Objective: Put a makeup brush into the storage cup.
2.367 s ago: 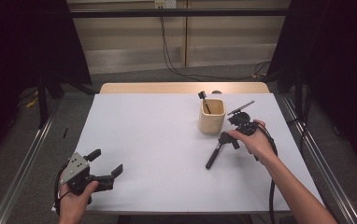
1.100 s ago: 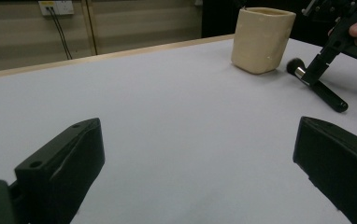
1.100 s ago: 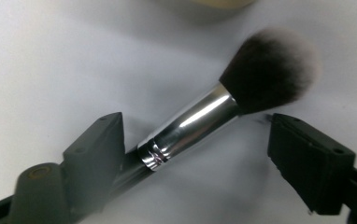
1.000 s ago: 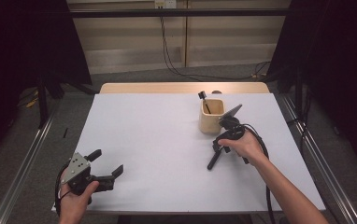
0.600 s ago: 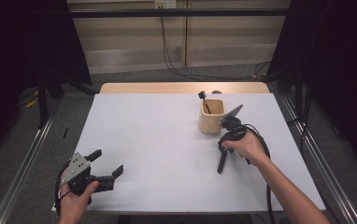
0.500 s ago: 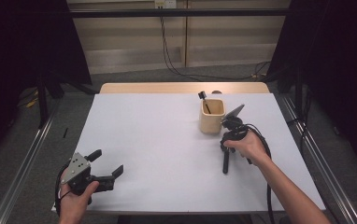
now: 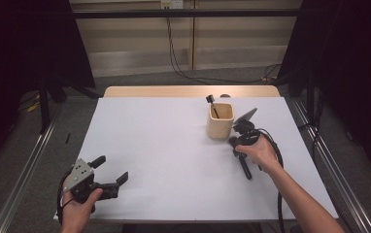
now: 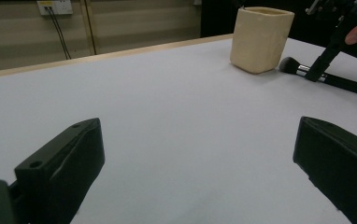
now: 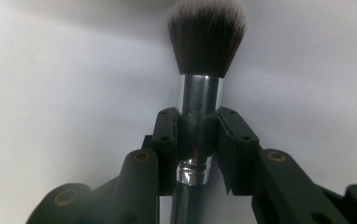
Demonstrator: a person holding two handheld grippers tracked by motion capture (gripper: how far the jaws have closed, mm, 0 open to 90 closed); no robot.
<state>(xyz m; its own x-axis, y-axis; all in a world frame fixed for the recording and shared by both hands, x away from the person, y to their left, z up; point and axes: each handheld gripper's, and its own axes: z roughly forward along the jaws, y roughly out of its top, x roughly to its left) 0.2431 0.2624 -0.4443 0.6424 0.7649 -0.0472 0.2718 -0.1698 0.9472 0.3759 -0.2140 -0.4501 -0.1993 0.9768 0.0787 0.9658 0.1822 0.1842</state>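
Makeup brush (image 9: 200,84) lies flat on the white table (image 7: 174,145), just to the near right of the beige cup (image 7: 220,120), bristle head toward the cup, handle running away from it toward the person. Right tongs (image 7: 239,151) have just been closing, and the right gripper view shows both pads pressed against the shiny metal ferrule, directly behind the bristles; brush clamped but resting on the table surface. Left tongs (image 7: 110,172) sit at the near-left corner, well apart from the cup, jaws spread wide with nothing between them. A second dark-handled tool (image 7: 211,104) stands inside the cup, leaning toward its far rim; probably another brush, though the high view is too coarse to be sure. Handling judgement: the brush looks light and rigid along ferrule and handle, with a soft, easily splayed head. The polished ferrule is likely slippery, and being round it could roll or twist between flat pads. The present hold on the ferrule keeps the bristles clear and sits close to the heavier end; a grip farther back on the handle would let the head droop. The cup appears light enough to tip if nudged.
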